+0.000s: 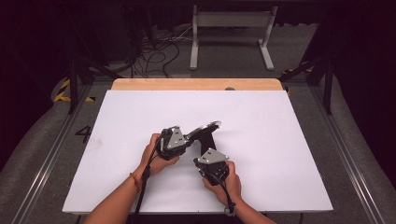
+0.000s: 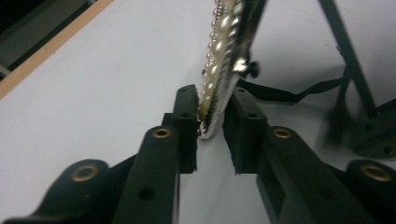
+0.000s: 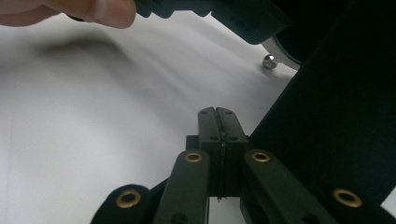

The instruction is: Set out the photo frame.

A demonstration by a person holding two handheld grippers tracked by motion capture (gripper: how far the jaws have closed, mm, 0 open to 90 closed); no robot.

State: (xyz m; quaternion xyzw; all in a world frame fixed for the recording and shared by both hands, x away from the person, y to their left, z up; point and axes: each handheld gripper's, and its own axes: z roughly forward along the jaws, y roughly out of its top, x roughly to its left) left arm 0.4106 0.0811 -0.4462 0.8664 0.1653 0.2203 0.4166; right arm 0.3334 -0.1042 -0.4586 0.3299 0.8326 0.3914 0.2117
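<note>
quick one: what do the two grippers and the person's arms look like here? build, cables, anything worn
Both the left gripper and right gripper are black, each topped by a grey three-cornered plate with a black cable trailing back. Jaws are black linkages with brass-coloured pivot bushings. Forearms are bare; a red band sits on the left wrist.

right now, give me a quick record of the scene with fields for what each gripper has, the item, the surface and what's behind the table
left gripper: fingers set on either side of the rim of a pearl-trimmed item, lifted off the table
right gripper: fingers shut together on a thin black edge, seemingly the item's black strap or stand; a large black panel rises beside it
item: flat piece edged with pearl beads, with black parts behind it; what it is I cannot tell
surface: white table with a wooden far edge
background: dark floor, cables, a white metal frame
</note>
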